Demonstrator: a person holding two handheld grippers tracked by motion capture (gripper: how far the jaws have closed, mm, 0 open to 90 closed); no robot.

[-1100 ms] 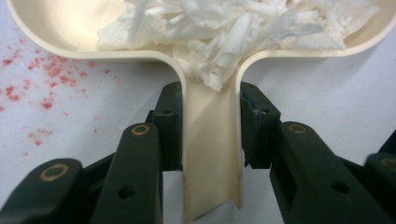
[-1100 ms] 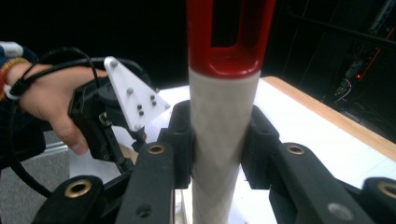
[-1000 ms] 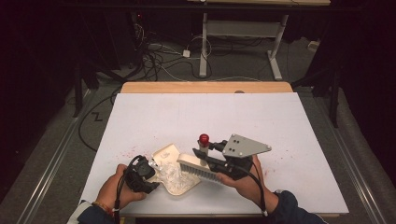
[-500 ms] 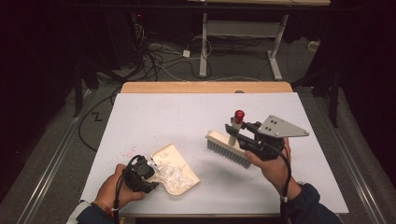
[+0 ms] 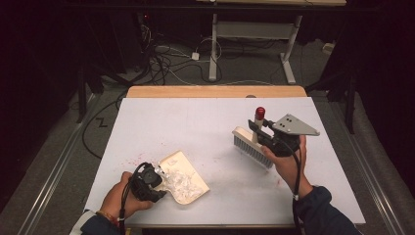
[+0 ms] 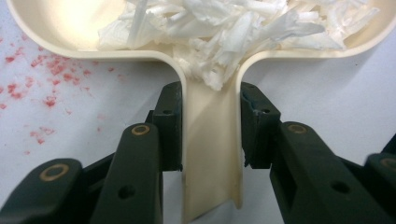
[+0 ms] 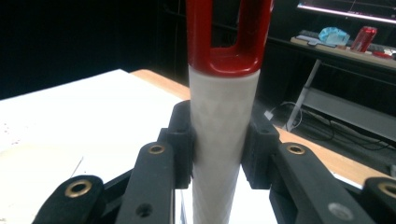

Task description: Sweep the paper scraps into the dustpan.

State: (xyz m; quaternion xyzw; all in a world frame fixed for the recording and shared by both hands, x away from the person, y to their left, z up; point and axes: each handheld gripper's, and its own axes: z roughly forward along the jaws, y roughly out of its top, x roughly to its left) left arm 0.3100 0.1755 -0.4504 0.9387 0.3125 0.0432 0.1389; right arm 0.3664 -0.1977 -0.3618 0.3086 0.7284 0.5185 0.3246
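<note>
A cream dustpan lies near the table's front left, holding a pile of white paper shreds. My left gripper is shut on its handle, and the shreds spill toward the jaws. My right gripper is shut on the white handle of a hand brush with a red end. The brush hangs above the table's right half, handle pointing up and away, bristles down.
The white table top carries faint red specks left of the dustpan. A wooden strip runs along the far edge. Beyond it are cables and desk legs on a dark floor. A red can stands on a far desk.
My right gripper has carried the brush from beside the dustpan up and to the right, away from the shreds. The left gripper and dustpan have stayed put.
</note>
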